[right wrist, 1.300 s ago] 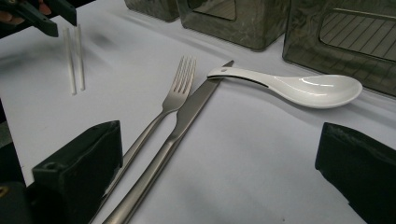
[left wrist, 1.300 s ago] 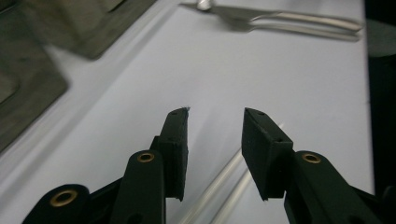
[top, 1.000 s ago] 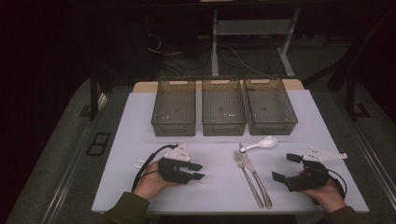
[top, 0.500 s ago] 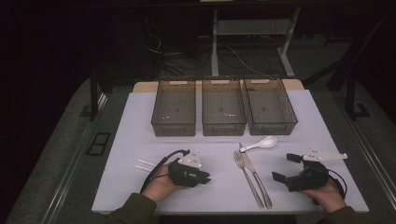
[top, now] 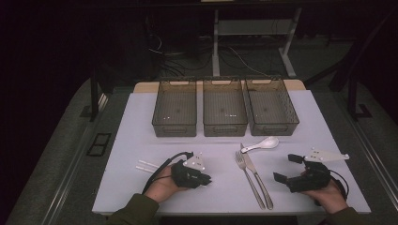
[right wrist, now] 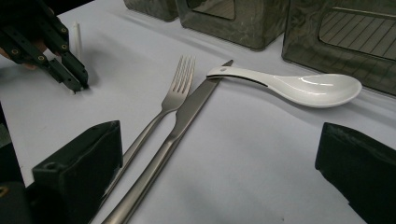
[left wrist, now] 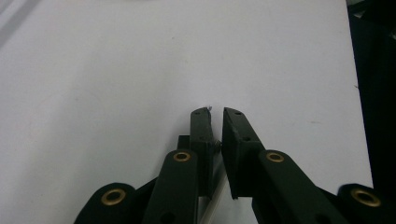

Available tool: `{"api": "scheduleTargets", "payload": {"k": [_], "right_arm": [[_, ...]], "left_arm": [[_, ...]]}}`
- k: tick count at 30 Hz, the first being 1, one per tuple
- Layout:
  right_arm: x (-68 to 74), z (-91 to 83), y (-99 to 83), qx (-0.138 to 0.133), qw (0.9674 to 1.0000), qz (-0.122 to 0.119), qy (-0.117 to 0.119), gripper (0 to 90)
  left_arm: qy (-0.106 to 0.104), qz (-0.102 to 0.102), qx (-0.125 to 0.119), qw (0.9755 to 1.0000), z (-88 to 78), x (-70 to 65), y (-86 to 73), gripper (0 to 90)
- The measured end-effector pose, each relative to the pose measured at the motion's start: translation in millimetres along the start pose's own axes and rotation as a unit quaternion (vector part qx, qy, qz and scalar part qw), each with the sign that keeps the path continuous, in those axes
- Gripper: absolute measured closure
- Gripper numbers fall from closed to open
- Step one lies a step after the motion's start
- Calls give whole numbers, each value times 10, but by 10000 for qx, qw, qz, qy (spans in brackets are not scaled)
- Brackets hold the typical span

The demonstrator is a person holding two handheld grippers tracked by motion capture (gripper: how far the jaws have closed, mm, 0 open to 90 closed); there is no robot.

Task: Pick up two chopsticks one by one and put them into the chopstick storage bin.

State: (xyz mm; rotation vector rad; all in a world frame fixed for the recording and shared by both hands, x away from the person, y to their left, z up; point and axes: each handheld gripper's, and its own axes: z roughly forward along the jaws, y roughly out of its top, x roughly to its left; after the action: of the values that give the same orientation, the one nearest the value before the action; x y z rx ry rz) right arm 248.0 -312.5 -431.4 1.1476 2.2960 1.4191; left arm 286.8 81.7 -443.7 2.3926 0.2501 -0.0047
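Observation:
My left gripper (top: 205, 180) lies on the white table near the front left, pointing right. Its jaws have just been closing, and in the left gripper view (left wrist: 215, 114) they stand nearly together with a thin white chopstick (left wrist: 211, 208) running in between them. Its white tip (right wrist: 73, 90) pokes out at the jaw tips in the right gripper view. A second white chopstick (top: 146, 164) lies beside it, left of the hand. My right gripper (top: 287, 168) rests open at the front right. A steel fork (right wrist: 175, 91) and knife (right wrist: 187, 116) lie ahead of its wide jaws (right wrist: 219, 172).
A white ceramic spoon (top: 263, 143) lies beyond the fork (top: 248, 177) and knife (top: 257, 179), its handle on the knife tip. Three dark see-through bins stand in a row at the back: left (top: 174, 126), middle (top: 224, 128), right (top: 273, 126).
The left gripper's jaws have closed from apart to nearly together, and the hand has shifted a little to the right over the chopsticks. The right hand has not moved.

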Motion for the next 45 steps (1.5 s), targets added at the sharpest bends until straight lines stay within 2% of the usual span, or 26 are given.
{"api": "scheduleTargets", "payload": {"k": [6,11,19,20,22,25,31,35,40,45], "right_arm": [[1,1,0,6,10000,1,-1,9],[-1,5,0,4,10000,2,-3,9],[-4,9,-2,14,10000,4,-4,9],[-4,9,-2,16,10000,4,-3,9],[-5,7,-2,15,10000,4,-4,9],[-8,5,-2,9,10000,2,-1,9],[-8,4,-3,12,10000,3,1,9],[-9,4,-4,8,10000,7,1,9],[-10,4,-5,16,10000,17,-11,9],[-10,-1,-7,15,10000,34,-20,9]], "left_arm": [[-48,90,-48,9999,9,17,-1,836],[-116,117,-112,9998,32,93,13,847],[-12,87,-137,9999,76,194,69,850],[12,133,-122,9998,81,217,81,850],[39,56,-150,9999,98,248,97,851],[153,-44,-154,9998,117,296,126,852],[323,-121,-110,9993,145,428,178,855],[431,-245,-164,9986,160,510,198,856],[660,-397,-225,9968,162,647,242,857],[939,-592,-303,9934,161,792,280,858]]}}
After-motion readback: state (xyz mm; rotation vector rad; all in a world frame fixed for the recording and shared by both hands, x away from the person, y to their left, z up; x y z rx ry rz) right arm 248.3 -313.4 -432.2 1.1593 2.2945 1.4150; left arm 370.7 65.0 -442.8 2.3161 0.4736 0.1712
